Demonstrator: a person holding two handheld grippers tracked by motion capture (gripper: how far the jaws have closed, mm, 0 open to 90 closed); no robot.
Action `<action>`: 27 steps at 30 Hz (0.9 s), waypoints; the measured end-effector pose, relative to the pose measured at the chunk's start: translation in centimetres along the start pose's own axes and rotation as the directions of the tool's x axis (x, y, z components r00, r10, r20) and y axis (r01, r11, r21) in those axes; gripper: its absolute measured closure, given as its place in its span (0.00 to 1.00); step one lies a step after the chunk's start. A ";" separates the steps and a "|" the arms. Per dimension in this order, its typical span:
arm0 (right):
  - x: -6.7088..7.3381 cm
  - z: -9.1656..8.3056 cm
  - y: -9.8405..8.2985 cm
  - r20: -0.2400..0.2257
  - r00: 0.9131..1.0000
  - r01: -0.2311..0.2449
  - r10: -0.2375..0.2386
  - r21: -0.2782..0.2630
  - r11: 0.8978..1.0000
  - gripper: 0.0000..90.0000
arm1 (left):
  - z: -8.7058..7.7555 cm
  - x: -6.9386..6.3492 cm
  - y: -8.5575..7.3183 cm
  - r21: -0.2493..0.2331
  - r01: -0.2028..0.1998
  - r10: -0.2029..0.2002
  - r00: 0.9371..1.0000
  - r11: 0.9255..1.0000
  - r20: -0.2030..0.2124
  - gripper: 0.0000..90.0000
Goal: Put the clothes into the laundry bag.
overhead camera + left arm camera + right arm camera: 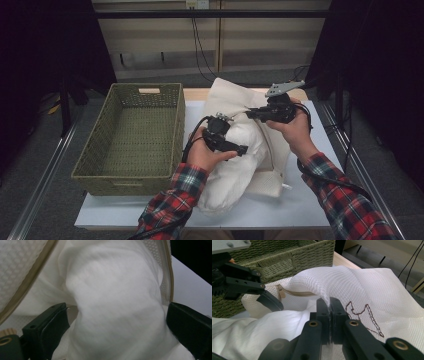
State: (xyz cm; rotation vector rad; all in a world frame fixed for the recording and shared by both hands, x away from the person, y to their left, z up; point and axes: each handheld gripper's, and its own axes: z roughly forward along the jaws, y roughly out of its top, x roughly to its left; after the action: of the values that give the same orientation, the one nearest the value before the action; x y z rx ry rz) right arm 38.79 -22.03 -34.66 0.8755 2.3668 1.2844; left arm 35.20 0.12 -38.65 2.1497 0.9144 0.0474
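White cloth (235,165): soft and puffy, between the left gripper's (117,322) open fingers, which stand apart on each side and do not pinch it; it goes partway into the bag.
Mesh bag (372,287): lies on the surface (300,205); the right gripper's (329,312) fingers are squeezed tight on its top edge, lifting it, likely so the mouth stays open.
Green basket (130,135): beside the left fingers, with nothing inside, maybe waiting for the bag.
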 end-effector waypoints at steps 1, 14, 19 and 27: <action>0.0 0.0 0.0 0.001 1.000 -0.002 0.002 0.000 1.000 0.97 | 0.0 0.0 0.0 0.000 0.000 0.000 1.000 1.000 0.000 0.04; -0.3 0.0 0.1 0.001 1.000 0.000 0.000 0.004 1.000 0.97 | 1.5 0.5 -2.5 0.051 0.019 -0.020 1.000 0.999 0.015 0.04; -0.3 -0.1 0.0 0.000 1.000 0.002 -0.002 0.001 1.000 0.97 | 2.8 0.5 -3.2 0.082 0.056 -0.058 0.998 0.995 0.021 0.07; -0.3 -0.4 0.1 0.008 1.000 0.005 -0.005 0.000 1.000 0.97 | 3.7 0.3 -3.6 0.103 0.057 -0.060 0.998 0.993 0.030 0.27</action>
State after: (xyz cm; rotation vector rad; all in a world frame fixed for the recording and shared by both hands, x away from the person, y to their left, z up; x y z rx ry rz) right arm 38.86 -22.49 -34.32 0.8727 2.3609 1.2769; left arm 34.42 -0.54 -43.75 2.2094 0.9787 -0.0654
